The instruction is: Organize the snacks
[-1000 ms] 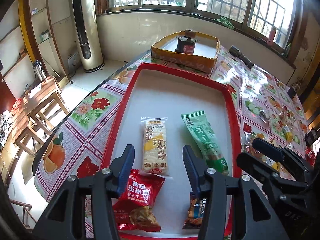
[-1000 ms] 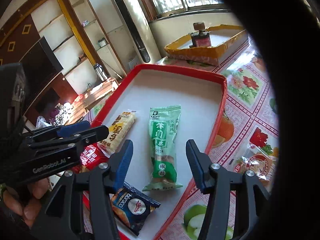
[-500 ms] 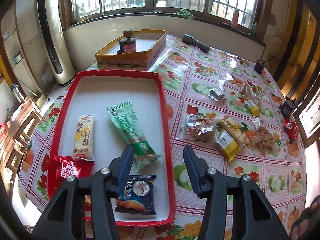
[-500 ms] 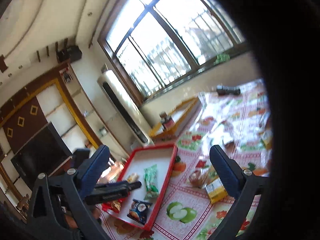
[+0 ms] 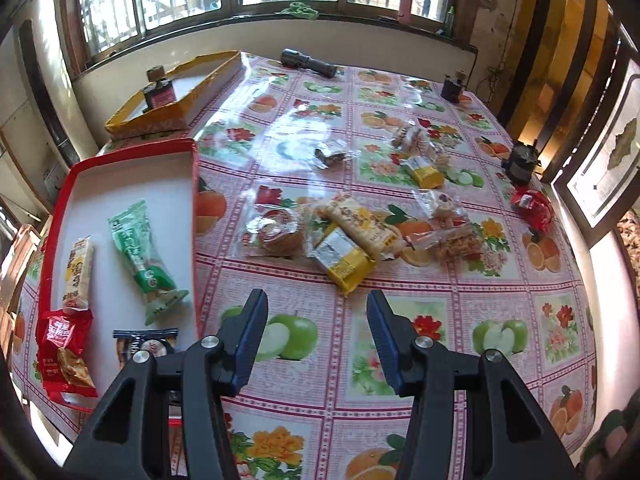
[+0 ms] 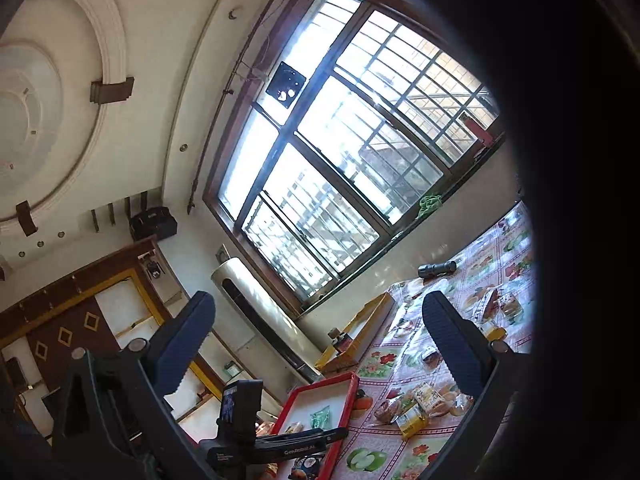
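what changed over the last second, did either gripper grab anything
No grab. The left gripper swung right, from over the red tray to the tablecloth facing the loose yellow packet. The right gripper lifted away and tilted toward the window. Both stayed open and empty. The four snacks in the tray, including the green packet, stayed put.

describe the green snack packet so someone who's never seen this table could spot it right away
Find the red tray at the table's left edge. The green snack packet lies flat on its white floor, slanted, right of a pale yellow bar. It is the only green wrapper in the tray.
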